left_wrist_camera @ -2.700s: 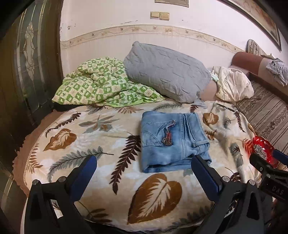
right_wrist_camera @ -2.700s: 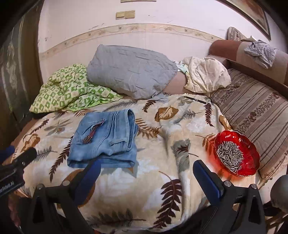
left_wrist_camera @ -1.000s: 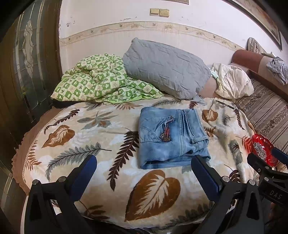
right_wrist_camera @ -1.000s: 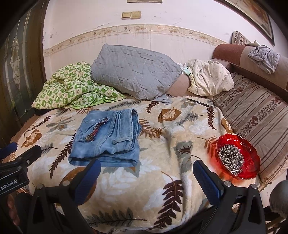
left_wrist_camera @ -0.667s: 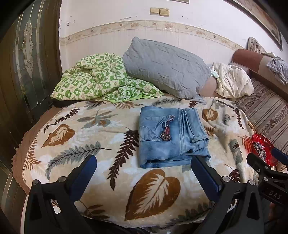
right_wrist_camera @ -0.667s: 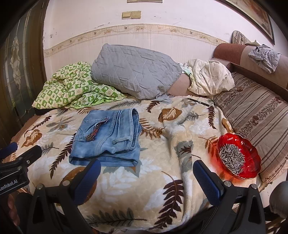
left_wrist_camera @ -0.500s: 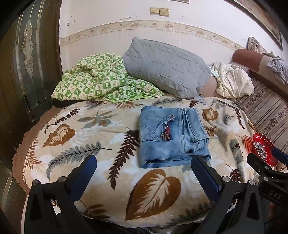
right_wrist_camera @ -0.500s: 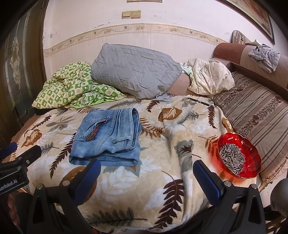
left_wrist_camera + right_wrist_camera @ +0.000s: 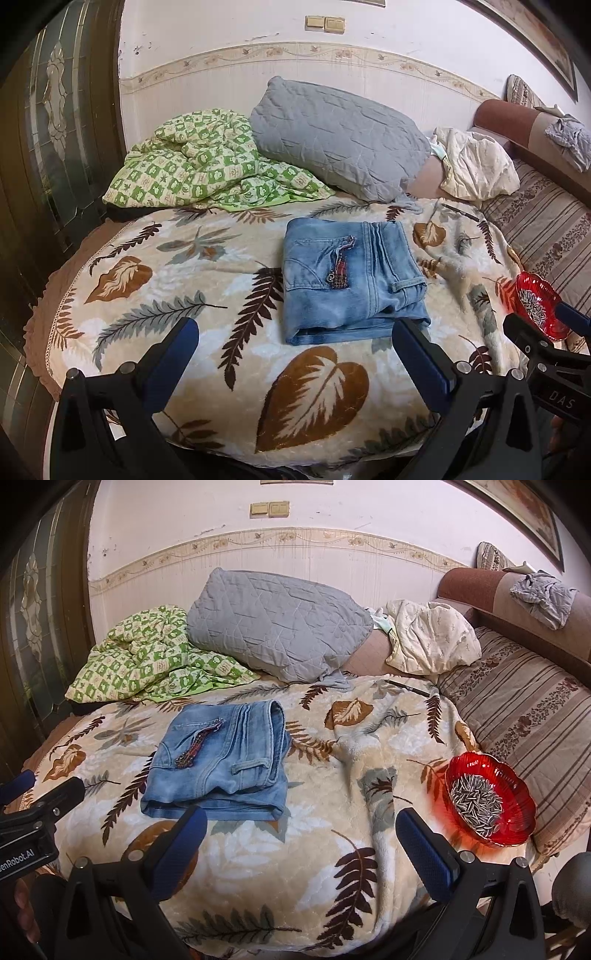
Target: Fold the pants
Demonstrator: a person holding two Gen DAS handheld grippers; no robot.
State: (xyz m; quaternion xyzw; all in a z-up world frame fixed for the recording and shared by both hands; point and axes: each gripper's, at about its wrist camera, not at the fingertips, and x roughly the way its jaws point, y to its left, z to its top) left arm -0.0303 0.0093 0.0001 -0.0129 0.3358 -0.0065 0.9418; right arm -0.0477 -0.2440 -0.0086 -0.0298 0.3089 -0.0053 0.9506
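Both the left gripper and right gripper hang spread and empty above the leaf-print blanket. The folded pants, at twelve o'clock, look finished; only withdrawal seems needed.

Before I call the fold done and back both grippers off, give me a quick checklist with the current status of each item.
1. Jeans folded into a compact stack: ok.
2. Jeans lying wholly on the leaf blanket: ok.
3. Left gripper open, holding nothing: ok.
4. Right gripper open, holding nothing: ok.
5. Red bowl of seeds apart from the jeans: ok.
6. Underside layers of the fold even: cannot tell.
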